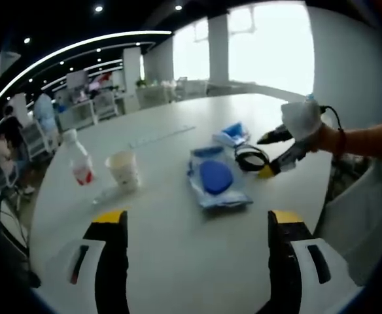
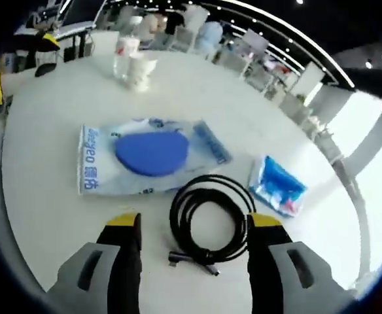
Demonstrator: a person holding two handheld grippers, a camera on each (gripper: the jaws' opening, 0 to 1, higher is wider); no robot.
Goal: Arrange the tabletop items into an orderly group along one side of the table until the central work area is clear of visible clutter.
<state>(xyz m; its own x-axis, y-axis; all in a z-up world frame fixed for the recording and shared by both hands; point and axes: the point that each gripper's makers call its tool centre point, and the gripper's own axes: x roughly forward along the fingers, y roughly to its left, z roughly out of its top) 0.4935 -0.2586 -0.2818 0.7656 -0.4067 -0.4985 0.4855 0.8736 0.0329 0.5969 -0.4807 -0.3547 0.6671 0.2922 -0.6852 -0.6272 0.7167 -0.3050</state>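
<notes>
White tabletop (image 1: 178, 261) is stretching out beneath us. We are holding our right gripper (image 2: 194, 222) spread wide over the coiled black cable (image 2: 210, 219), jaws flanking it. At its ten o'clock the blue wet-wipe pack (image 2: 148, 157) is lying flat; a small blue packet (image 2: 279, 184) sits at two. Our left gripper (image 1: 197, 219) is hovering open, bottle (image 1: 78, 160) and paper cup (image 1: 124, 170) at eleven.
</notes>
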